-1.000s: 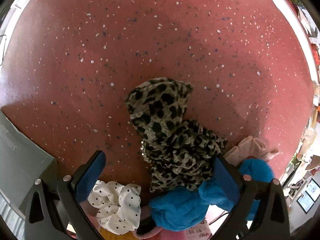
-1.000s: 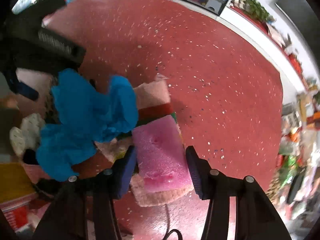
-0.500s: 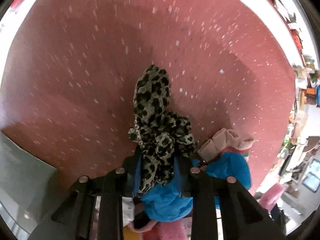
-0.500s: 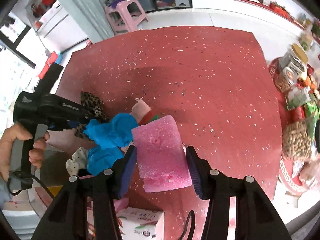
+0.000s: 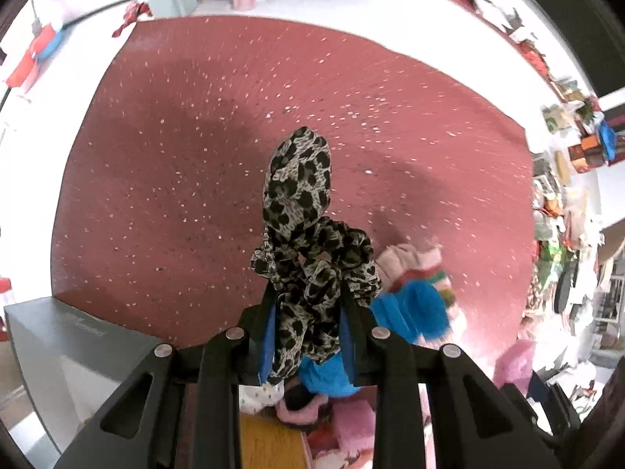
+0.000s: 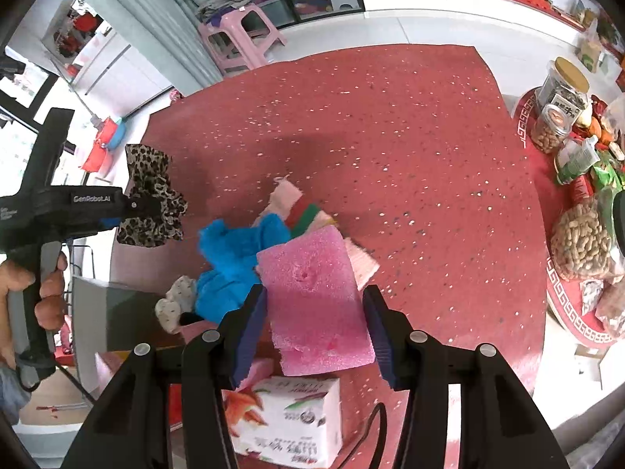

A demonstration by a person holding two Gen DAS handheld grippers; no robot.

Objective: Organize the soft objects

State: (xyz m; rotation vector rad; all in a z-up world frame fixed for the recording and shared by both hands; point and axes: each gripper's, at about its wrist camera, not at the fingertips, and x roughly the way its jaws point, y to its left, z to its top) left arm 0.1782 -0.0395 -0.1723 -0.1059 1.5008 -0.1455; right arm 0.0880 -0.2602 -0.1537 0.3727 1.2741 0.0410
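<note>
My left gripper [image 5: 308,328] is shut on a leopard-print scrunchie [image 5: 300,211] and holds it well above the red speckled table [image 5: 156,164]. The right wrist view shows that gripper [image 6: 129,205] at the left with the leopard-print scrunchie [image 6: 150,195] hanging from it. My right gripper [image 6: 314,312] is shut on a pink sponge [image 6: 312,297], also lifted off the table. Below lie a blue fuzzy cloth [image 6: 234,250], a white dotted scrunchie [image 6: 175,301] and a stack of pink, red and green cloths [image 6: 300,211].
A grey box [image 5: 66,344] stands at the table's left edge. A carton printed with carrots [image 6: 289,414] lies under my right gripper. Jars and bags of peanuts [image 6: 582,242] crowd a round red table on the right. A pink stool [image 6: 242,35] stands beyond the table.
The left gripper closed on the leopard scrunchie and lifted it off the table. The right gripper rose and swung with the pink sponge, so the pile now looks smaller below.
</note>
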